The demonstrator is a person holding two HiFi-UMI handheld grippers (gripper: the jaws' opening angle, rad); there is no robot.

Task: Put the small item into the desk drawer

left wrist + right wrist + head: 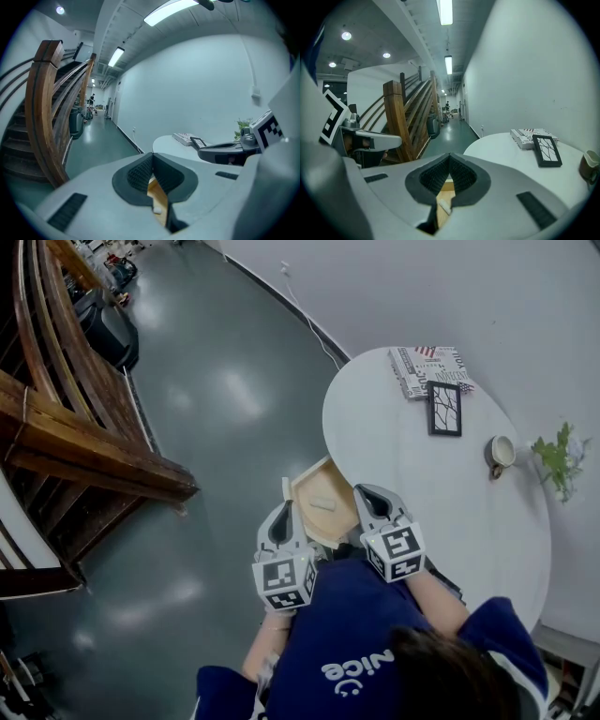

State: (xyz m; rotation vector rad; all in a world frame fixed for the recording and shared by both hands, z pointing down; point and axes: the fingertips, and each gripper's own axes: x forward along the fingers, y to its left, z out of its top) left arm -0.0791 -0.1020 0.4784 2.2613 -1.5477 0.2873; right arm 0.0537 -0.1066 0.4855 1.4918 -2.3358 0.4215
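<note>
A light wooden drawer (307,487) stands pulled out from the near left edge of the round white table (422,493). A small white item (322,503) lies on the drawer's floor. My left gripper (282,518) hovers over the drawer's left front corner, shut with nothing in it. My right gripper (369,500) hangs by the drawer's right side, also shut and empty. In the left gripper view the pads (140,174) meet, and below them the small white item (157,210) shows. The right gripper view shows the same item (444,205) on the drawer's wood (443,196).
At the table's far side lie a stack of printed magazines (427,367) and a black picture frame (444,409). A cup (501,453) and a green plant (561,457) are at the right. A wooden staircase (66,427) rises at the left over grey floor.
</note>
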